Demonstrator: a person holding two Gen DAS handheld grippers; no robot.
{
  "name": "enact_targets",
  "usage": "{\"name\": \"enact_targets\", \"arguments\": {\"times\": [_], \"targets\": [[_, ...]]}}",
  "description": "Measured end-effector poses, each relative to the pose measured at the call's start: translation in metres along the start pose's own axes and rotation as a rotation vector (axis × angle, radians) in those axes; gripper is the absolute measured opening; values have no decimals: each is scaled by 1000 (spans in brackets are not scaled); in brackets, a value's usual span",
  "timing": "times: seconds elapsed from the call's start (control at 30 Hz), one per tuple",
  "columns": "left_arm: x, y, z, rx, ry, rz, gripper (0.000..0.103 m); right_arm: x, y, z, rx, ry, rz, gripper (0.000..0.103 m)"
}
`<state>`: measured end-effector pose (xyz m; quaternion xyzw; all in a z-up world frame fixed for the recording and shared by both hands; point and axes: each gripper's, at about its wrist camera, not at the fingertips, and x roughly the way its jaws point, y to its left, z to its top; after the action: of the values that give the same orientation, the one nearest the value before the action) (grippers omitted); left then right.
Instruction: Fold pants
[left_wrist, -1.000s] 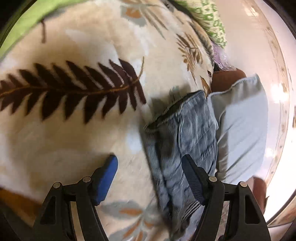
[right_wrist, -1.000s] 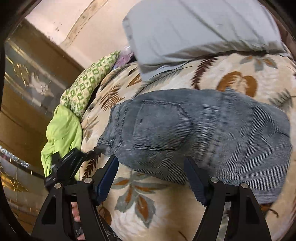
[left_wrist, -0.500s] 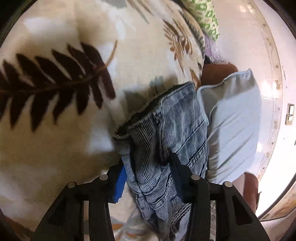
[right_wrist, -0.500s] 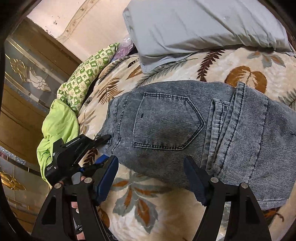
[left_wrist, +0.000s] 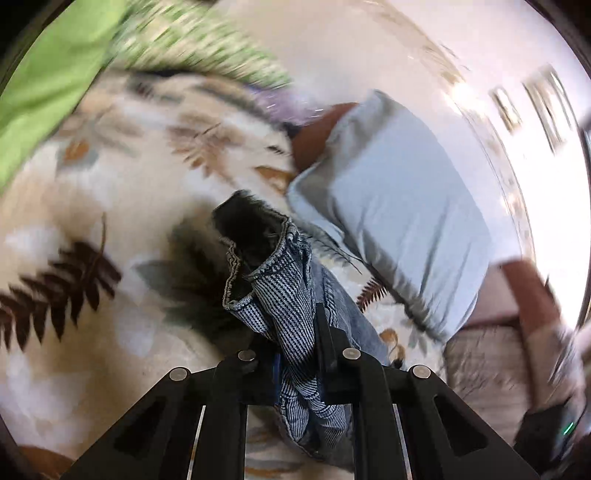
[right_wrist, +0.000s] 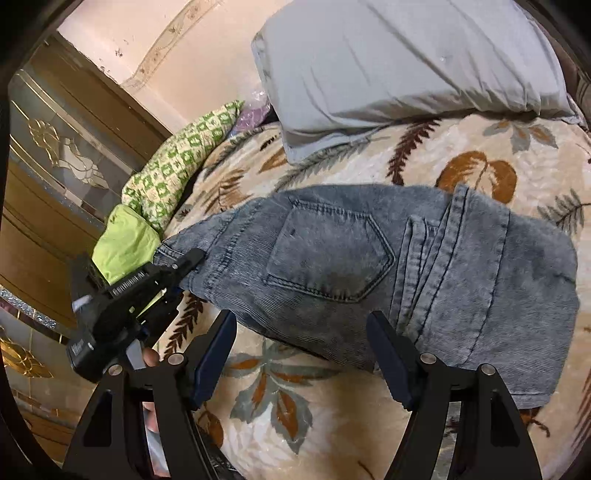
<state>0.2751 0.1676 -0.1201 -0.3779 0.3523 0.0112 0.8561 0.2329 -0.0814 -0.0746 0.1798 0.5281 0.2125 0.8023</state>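
**A:** Where do the jeans (right_wrist: 388, 266) lie, and how much room is around them?

**B:** Across the middle of the bed (right_wrist: 461, 155), on the leaf-print blanket. The pillow (right_wrist: 399, 62) fills the head edge, apart from the denim, with a strip of bare blanket between. At the left edge of the bed sit a green-patterned cloth (right_wrist: 177, 162) and a lime cloth (right_wrist: 125, 243), hard against the wooden cabinet (right_wrist: 55, 184). The near side of the blanket is open.

**A:** The left gripper (right_wrist: 192, 260)?

**B:** Its jaws are closing on the jeans' left end by the waistband, denim bunched between the fingers (left_wrist: 325, 332); in its own blurred view the cloth (left_wrist: 288, 295) hangs lifted, the waist opening dark and gaping.

**A:** And the right gripper (right_wrist: 303, 354)?

**B:** Wide apart, holding nothing, poised just above the jeans' near edge.

**A:** How do the jeans look?

**B:** Grey-blue, washed denim, folded double, back pocket up, seams and waistband running down the right of the pocket. The left end is pulled up to a point; the right end lies flat.
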Motion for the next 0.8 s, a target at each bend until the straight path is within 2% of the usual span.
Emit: {"name": "enact_targets", "arguments": {"times": [0.1,0.17,0.27,0.37,0.4,0.43,0.53,0.63,0.67,0.7,0.8], "targets": [[0,-2,-1,13,-7,1,11,-9,5,17,-17,-2,26,75],[-2,2,-1,13,2,24,11,-7,9,32,-19,36,81,76],[-12,11,-6,-41,43,49,12,-6,16,49,-32,69,120,76],[-4,44,-5,-233,116,45,22,-9,21,54,-49,55,110,76],[2,57,-6,-304,149,43,32,-9,21,53,-46,52,108,76],[7,69,-7,-373,169,40,36,-9,19,51,-36,52,111,76],[19,85,-7,-447,195,35,38,-3,10,43,9,58,113,76],[30,96,-6,-509,209,5,37,2,0,35,46,75,108,76],[32,99,-5,-517,212,0,33,3,-2,32,51,81,108,76],[34,100,-4,-509,212,0,20,3,-3,31,53,83,104,76],[32,88,2,-425,190,21,15,1,-5,28,48,85,101,76]]}}
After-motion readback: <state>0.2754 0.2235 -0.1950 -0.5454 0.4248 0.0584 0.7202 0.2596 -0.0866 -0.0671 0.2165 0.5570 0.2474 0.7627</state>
